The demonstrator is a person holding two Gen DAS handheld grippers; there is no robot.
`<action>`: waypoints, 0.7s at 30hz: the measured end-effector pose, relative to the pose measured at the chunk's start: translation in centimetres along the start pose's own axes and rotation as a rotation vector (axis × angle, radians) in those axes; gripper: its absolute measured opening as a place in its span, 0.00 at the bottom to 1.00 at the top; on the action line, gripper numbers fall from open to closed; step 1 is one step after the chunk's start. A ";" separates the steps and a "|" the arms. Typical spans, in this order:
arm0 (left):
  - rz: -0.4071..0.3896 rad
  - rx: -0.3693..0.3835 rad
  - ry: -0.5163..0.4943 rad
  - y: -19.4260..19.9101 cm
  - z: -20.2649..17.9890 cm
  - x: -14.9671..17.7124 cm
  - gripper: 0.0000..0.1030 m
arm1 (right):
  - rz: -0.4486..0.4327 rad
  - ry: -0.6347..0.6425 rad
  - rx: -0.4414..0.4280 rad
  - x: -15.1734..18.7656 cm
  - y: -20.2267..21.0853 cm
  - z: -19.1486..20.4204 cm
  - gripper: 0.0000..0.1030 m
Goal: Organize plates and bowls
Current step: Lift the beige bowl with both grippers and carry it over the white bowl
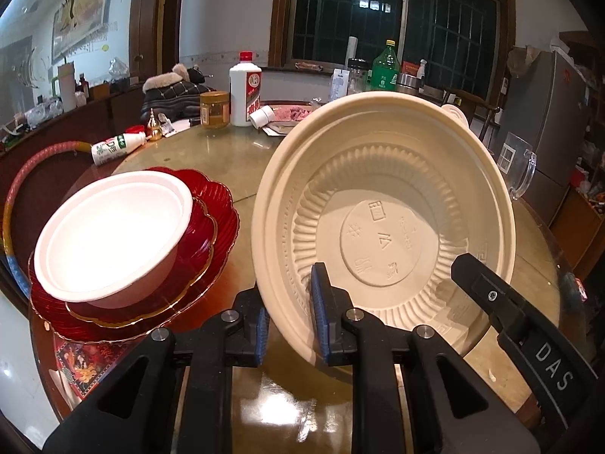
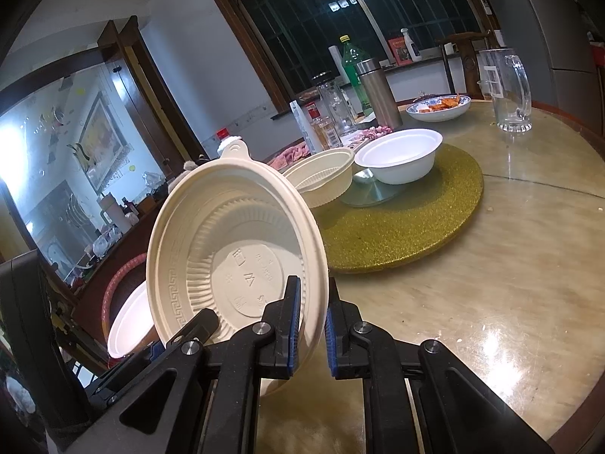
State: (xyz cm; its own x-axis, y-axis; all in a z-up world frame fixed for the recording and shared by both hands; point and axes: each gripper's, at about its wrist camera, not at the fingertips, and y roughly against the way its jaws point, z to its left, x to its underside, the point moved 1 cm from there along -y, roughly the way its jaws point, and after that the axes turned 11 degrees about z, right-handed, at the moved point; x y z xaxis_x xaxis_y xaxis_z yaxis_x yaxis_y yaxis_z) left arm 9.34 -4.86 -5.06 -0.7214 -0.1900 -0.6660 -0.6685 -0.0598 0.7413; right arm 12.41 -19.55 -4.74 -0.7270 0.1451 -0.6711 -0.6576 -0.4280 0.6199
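While both grippers pinch the tilted beige lid (image 1: 382, 204), left gripper (image 1: 289, 325) and right gripper (image 2: 312, 329) on opposite rims, only the left view shows red plates (image 1: 211, 227); only the right, farther bowls (image 2: 399, 155).

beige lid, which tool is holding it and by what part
Both tools hold the beige lid, tilted up on edge. The left tool pinches its rim on one side, and the right tool pinches the rim on the other.
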 end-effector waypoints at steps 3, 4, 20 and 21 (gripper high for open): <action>-0.007 -0.015 -0.003 0.2 -0.1 0.1 0.18 | -0.006 0.004 0.001 0.0 0.1 0.0 0.11; -0.007 -0.017 -0.002 0.3 -0.1 0.2 0.18 | -0.006 0.006 0.001 0.0 0.1 0.1 0.11; -0.050 -0.049 0.031 3.3 2.5 -0.6 0.19 | -0.026 0.069 -0.046 -0.1 1.7 3.1 0.11; -0.058 -0.053 0.039 3.8 3.0 -0.8 0.19 | -0.028 0.077 -0.053 -0.2 1.8 3.5 0.11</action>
State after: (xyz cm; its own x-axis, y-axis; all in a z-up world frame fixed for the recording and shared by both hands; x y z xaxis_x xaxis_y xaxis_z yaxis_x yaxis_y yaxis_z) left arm 6.86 -1.99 -2.00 -0.6736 -0.2224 -0.7048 -0.6976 -0.1238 0.7057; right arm 10.66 -17.23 -2.09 -0.6898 0.0899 -0.7184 -0.6647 -0.4718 0.5792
